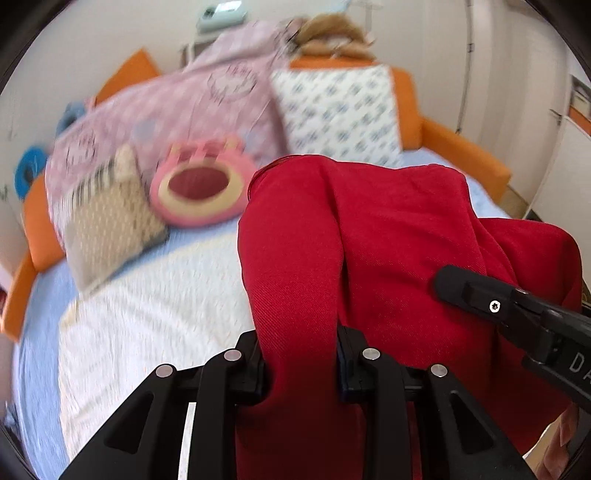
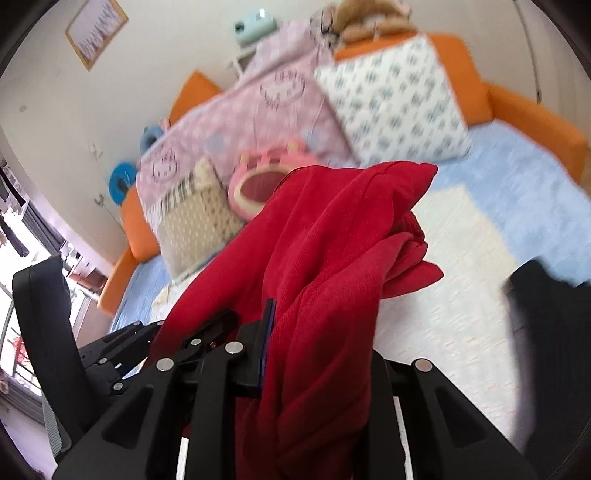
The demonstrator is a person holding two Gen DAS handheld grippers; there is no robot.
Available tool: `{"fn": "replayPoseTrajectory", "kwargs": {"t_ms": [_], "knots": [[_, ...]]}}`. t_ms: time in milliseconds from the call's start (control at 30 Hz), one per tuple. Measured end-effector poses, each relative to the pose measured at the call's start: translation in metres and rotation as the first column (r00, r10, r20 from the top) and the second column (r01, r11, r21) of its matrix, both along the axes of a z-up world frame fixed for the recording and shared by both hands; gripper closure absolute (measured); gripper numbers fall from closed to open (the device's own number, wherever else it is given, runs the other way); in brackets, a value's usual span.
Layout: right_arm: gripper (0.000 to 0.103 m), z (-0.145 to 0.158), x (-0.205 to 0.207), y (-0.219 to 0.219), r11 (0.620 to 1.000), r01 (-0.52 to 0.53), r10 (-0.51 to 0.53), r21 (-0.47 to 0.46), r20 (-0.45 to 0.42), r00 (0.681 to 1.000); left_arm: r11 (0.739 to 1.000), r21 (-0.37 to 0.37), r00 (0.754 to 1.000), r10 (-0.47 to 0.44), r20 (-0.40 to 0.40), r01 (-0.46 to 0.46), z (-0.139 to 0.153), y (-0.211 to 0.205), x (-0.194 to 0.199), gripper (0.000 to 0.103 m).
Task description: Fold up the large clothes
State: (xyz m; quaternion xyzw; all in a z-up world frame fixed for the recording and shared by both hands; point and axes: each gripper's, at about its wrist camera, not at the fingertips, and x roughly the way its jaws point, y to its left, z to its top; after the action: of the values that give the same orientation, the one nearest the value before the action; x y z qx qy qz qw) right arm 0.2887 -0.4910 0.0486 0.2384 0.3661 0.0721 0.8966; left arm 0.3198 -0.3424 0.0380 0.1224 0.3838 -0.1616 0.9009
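Orange-framed bed point(image 1: 461, 144), pale walls point(image 2: 155, 74), framed picture point(image 2: 96, 32)

Orange-framed bed point(image 1: 461, 147) with a light blue sheet point(image 2: 517, 155) and a white blanket point(image 1: 155, 314) spread over it. Pink printed quilt point(image 1: 177, 110) piled at the head, white patterned pillow point(image 1: 340, 110) beside it, beige cushion point(image 1: 110, 221), pink round plush point(image 1: 201, 188). Framed picture point(image 2: 96, 31) on the wall.
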Motion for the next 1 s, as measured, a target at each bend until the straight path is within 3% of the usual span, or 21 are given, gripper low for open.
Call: {"fn": "replayPoseTrajectory", "kwargs": {"t_ms": [167,333,633,767,867,1000], "knots": [[0.084,0.046,-0.055,-0.072,0.995,0.095,-0.092,-0.031,0.083,0.992,0.995,-0.024,0.991,-0.099,0.089,0.101,0.046,-0.072,-0.036,0.072],[0.084,0.065,-0.112,-0.14,0.971,0.2,-0.19,-0.128,0.09,0.978,0.978,-0.047,0.976,-0.196,0.098,0.201,0.058,-0.155,-0.076,0.072],[0.084,0.033,-0.199,-0.249,0.918,0.363,-0.36,-0.161,0.049,0.932,0.936,-0.096,0.941,-0.334,0.057,0.338,0.011,-0.28,-0.146,0.072],[0.084,0.004,-0.219,-0.277,0.914,0.386,-0.385,-0.128,0.033,0.922,0.936,-0.098,0.94,-0.334,0.066,0.339,-0.012,-0.301,-0.168,0.072],[0.084,-0.025,-0.221,-0.282,0.914,0.383,-0.386,-0.132,-0.001,0.922,0.941,-0.073,0.944,-0.326,0.055,0.329,-0.045,-0.314,-0.181,0.072],[0.084,-0.069,-0.224,-0.29,0.914,0.383,-0.394,-0.136,-0.066,0.917,0.934,-0.08,0.937,-0.349,-0.018,0.347,-0.092,-0.316,-0.182,0.072]]}}
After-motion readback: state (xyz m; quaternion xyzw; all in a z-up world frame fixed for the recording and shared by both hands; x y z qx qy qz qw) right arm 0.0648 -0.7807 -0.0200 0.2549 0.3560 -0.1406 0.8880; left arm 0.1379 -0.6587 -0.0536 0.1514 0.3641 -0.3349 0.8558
